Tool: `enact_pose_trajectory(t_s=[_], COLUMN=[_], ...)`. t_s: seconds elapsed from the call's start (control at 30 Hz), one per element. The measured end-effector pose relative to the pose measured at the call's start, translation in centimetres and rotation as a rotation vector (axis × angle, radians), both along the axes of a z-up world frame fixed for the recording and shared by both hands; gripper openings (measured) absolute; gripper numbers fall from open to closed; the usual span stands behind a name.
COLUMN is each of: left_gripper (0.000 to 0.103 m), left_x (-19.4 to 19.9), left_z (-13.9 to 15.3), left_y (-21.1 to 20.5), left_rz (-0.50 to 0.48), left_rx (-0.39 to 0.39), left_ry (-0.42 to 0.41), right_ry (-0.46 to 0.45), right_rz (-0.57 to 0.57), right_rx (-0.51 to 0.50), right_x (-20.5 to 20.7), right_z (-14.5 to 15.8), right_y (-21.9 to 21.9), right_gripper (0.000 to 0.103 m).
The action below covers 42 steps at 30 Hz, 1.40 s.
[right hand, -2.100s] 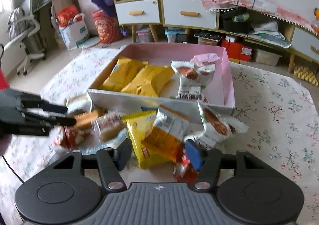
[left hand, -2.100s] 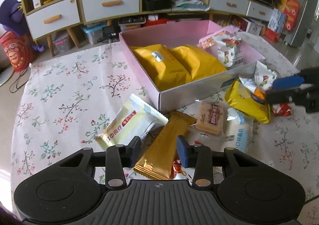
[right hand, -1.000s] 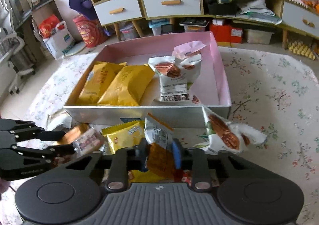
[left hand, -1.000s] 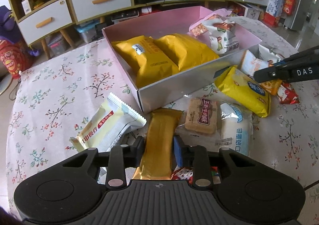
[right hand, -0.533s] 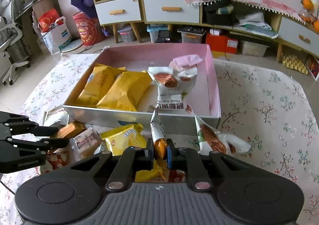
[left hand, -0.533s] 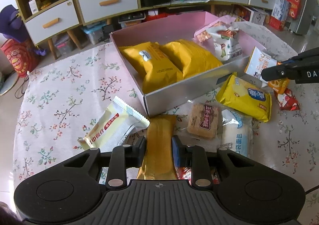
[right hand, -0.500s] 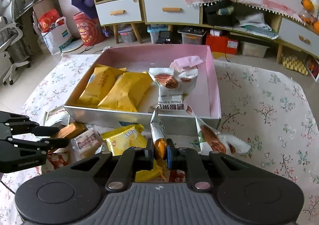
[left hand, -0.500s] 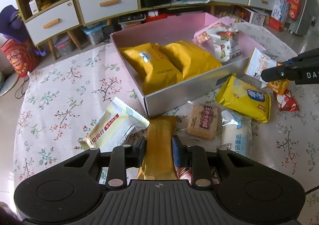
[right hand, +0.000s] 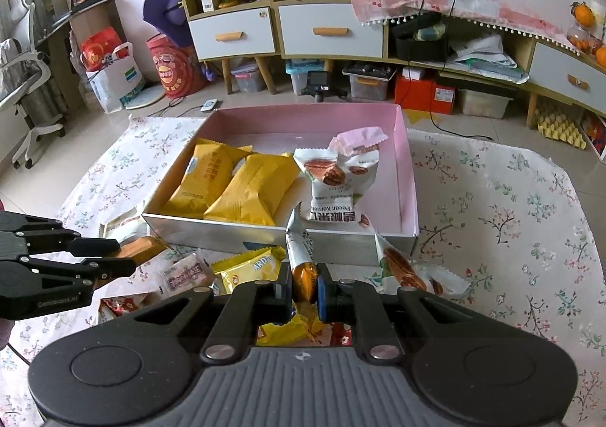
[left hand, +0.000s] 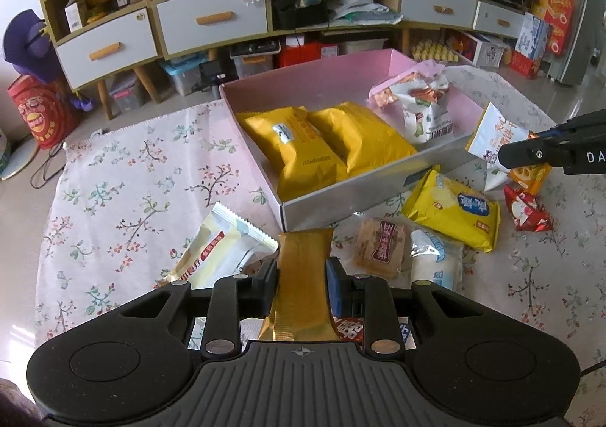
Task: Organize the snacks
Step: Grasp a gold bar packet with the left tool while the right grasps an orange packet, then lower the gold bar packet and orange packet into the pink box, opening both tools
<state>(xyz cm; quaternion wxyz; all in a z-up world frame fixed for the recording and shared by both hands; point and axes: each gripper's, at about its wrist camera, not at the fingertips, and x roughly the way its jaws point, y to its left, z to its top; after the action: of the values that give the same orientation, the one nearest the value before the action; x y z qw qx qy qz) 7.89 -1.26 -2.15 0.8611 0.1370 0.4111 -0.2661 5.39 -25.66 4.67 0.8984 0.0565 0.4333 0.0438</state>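
Observation:
My left gripper (left hand: 301,281) is shut on a long gold snack bar (left hand: 301,275), held a little above the floral tablecloth in front of the pink box (left hand: 322,89). My right gripper (right hand: 305,285) is shut on a white and orange snack packet (right hand: 301,256), pinched edge-on just before the box's silver front wall (right hand: 212,233). Inside the box lie two yellow packets (right hand: 231,188) and a white pecan bag (right hand: 335,184). In the left wrist view the right gripper (left hand: 507,158) shows at the right edge with the same packet (left hand: 496,137). In the right wrist view the left gripper (right hand: 125,258) shows at the left with the gold bar (right hand: 140,247).
Loose snacks lie in front of the box: a cream packet (left hand: 219,256), a biscuit pack (left hand: 380,247), a white packet (left hand: 435,262), a yellow bag (left hand: 454,211), a red packet (left hand: 524,209), a pecan bag (right hand: 401,269). Cabinets with drawers (left hand: 212,19) stand behind the table.
Both grippers have risen a little with their snacks; the gold bar and the white-orange packet are lifted off the pile. The box and loose snacks have not moved.

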Motion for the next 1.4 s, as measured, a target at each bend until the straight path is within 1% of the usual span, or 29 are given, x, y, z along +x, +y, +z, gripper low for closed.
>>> enact_pose_trajectory(t_s=[0.37, 0.63, 0.9, 1.07, 1.17, 1.23, 1.4], left_gripper=[0.025, 0.025, 0.025, 0.025, 0.025, 0.025, 0.025], left_x=[-0.8, -0.8, -0.4, 0.8, 2.1, 3.1, 4.8], left_z=[2.0, 3.8, 4.5, 4.2, 3.8, 3.2, 1.6], left_y=[-0.3, -1.1, -2.8, -4.2, -5.3, -6.0, -6.9], left_rz=[0.004, 0.029, 0.053, 0.065, 0.056, 0.054, 0.065], left_rx=[-0.045, -0.106, -0.138, -0.159, -0.151, -0.148, -0.125], left_ry=[-0.034, -0.064, -0.092, -0.111, -0.139, -0.137, -0.137], right_ry=[-0.024, -0.049, -0.071, -0.075, -0.066, -0.059, -0.044], right_rz=[-0.003, 0.0, -0.04, -0.063, -0.066, -0.073, -0.07], right_rx=[0.019, 0.039, 0.071, 0.093, 0.117, 0.138, 0.15], right_x=[-0.4, -0.1, 1.1, 2.2, 3.7, 4.5, 6.6], right_z=[1.2, 2.2, 2.8, 2.8, 2.4, 2.1, 1.0], right_y=[0.1, 1.0, 1.5, 1.6, 1.2, 0.8, -0.1], right_gripper=[0.0, 0.0, 0.0, 0.0, 0.0, 0.0, 0.0])
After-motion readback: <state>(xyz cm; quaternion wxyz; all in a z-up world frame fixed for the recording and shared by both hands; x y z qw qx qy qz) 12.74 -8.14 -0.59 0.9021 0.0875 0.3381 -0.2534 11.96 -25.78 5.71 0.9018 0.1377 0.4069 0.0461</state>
